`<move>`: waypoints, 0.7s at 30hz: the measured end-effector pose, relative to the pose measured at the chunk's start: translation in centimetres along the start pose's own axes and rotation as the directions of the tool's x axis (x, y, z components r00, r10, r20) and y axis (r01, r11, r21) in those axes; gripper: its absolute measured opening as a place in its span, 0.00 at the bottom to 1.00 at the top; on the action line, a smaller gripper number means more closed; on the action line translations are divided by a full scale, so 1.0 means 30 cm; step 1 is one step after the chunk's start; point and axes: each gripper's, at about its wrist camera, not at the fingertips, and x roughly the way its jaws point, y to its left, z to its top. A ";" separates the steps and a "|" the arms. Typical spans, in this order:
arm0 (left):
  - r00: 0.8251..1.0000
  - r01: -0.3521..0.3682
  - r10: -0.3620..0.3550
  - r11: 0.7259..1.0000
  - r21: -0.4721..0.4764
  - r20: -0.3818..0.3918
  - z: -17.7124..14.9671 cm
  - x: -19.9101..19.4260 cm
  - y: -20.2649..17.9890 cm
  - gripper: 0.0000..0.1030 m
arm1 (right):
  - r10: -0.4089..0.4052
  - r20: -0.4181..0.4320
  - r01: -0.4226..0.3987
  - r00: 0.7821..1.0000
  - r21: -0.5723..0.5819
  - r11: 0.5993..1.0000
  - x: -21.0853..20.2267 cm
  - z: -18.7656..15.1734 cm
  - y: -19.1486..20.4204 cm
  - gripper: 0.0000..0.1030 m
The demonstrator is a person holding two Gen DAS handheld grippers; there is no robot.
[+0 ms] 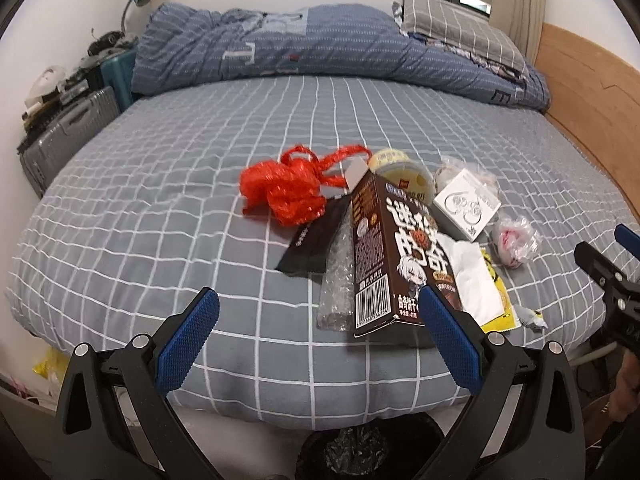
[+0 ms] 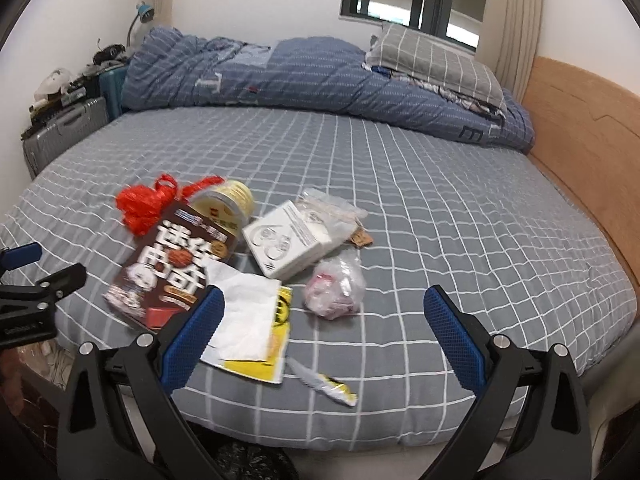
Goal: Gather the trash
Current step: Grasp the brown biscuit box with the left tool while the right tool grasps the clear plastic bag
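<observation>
On the near part of the bed (image 1: pixel 160 184), on the grey checked sheet, the trash lies in 1 loose heap. In the middle is a brown carton (image 1: pixel 384 256) with white characters, lying flat, its barcode end toward the bed's edge. To its left a crumpled red plastic bag (image 1: pixel 284 188) touches a black flat packet (image 1: pixel 316 236), and a piece of bubble wrap (image 1: pixel 336 280) lies partly under the carton. Behind the carton a round yellow tub (image 2: pixel 226 204) lies on its side. To the right is a white box (image 2: pixel 286 240), with a clear plastic bag (image 2: pixel 332 210) behind it. A white tissue (image 2: pixel 244 316) lies over a yellow wrapper (image 2: pixel 280 320), and near them a small clear bag with something pink inside (image 2: pixel 334 286) sits alone. A small torn wrapper strip (image 2: pixel 324 382) lies close to the bed's edge.

The left gripper (image 1: pixel 316 328) is spread wide and holds nothing; it hangs above the near edge, in front of the carton. The right gripper (image 2: pixel 320 320) is also spread wide and empty, above the tissue and the pink bag. Below the edge, a bin with a black liner (image 1: pixel 368 452) stands on the floor. At the far side are a blue quilt (image 1: pixel 320 44) and a grey pillow (image 2: pixel 436 64).
</observation>
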 end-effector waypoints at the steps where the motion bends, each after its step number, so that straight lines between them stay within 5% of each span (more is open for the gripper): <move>1: 1.000 0.002 -0.002 1.000 0.001 -0.008 -0.001 0.013 -0.001 0.95 | -0.006 -0.008 0.006 1.000 0.004 1.000 0.020 0.000 -0.015 0.93; 21: 0.986 0.095 -0.095 0.995 -0.010 -0.139 0.012 0.205 -0.105 0.94 | 0.065 -0.196 -0.061 0.978 0.022 0.998 0.331 0.011 -0.070 0.70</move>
